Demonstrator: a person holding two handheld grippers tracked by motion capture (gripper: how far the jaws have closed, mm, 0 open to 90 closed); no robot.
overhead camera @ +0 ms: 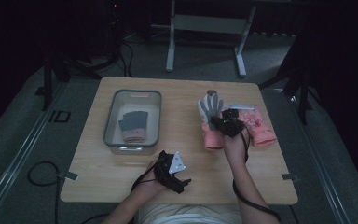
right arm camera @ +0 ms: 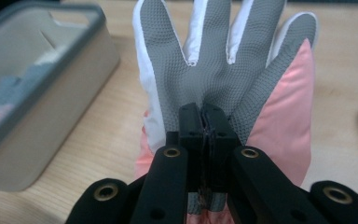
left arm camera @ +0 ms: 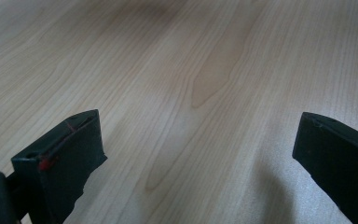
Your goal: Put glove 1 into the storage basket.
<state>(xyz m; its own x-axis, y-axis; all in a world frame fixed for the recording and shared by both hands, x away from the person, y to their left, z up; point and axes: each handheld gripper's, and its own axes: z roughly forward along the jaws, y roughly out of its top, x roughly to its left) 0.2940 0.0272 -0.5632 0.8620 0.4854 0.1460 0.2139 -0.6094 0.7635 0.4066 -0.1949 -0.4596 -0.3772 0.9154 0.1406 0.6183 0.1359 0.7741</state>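
Right gripper (right arm camera: 204, 116) jaws pinched shut on pink-grey glove (right arm camera: 223, 60) palm fabric, glove lifted at table's 2 o'clock. Thin pinch may slip en route to bin (overhead camera: 109, 121) at 10. Left gripper (left arm camera: 191, 154) jaws wide open, empty, w/ nothing to catch it.

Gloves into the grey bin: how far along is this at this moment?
Done: one grey-and-pink glove already lies inside the grey bin. In hand: the right hand-held gripper is shut on a pink ski glove with a grey palm, held up beside the bin. Left: another pink glove lies on the table. The left hand-held gripper is open over bare wood.
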